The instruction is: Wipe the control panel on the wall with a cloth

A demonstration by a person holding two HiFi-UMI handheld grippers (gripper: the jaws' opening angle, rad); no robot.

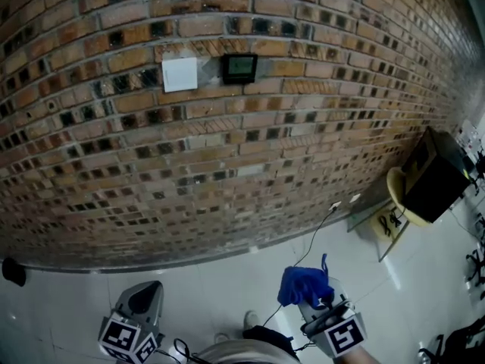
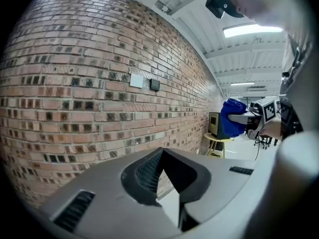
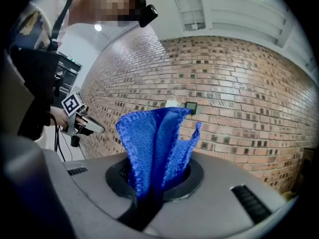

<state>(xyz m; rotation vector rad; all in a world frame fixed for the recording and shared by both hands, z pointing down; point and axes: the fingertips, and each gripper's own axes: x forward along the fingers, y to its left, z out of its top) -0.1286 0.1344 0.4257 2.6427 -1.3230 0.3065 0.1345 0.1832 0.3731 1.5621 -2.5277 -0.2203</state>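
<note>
Your right gripper (image 1: 317, 303) had its fingers clenched on the blue cloth (image 1: 303, 283), which stood up out of them. It was low in front of you, well apart from the panel (image 1: 239, 67) high on the brick wall (image 1: 318, 127). Your left gripper (image 1: 144, 298) had its fingers pressed together with nothing between them. I judge the wiping was not yet begun: the cloth was in hand, and the reach to the panel and the wipe itself were left.
</note>
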